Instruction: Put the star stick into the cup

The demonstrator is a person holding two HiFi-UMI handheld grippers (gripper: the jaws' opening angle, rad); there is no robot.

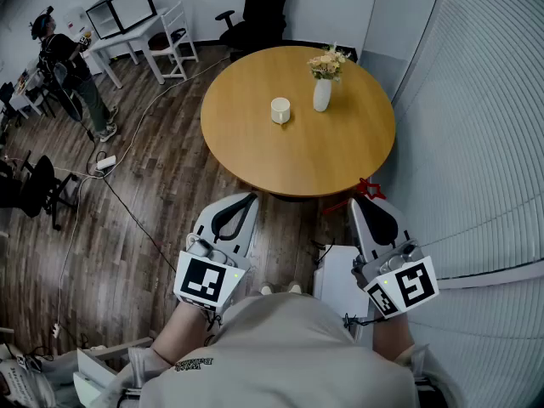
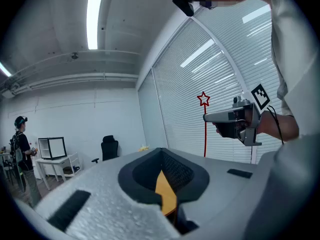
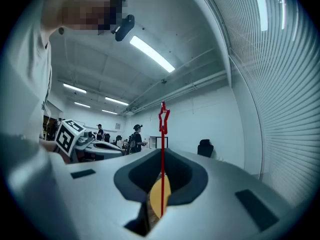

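Observation:
The white cup stands upright near the middle of the round wooden table, well ahead of both grippers. My right gripper is shut on the red star stick at the table's near right edge. In the right gripper view the stick rises straight up out of the jaws, star end on top. The left gripper view shows that stick upright in the right gripper. My left gripper hangs short of the table's near edge, shut with nothing in it.
A white vase of flowers stands just right of the cup. A black office chair is behind the table. A person stands at the far left by a white desk. Cables cross the wooden floor. Window blinds run along the right.

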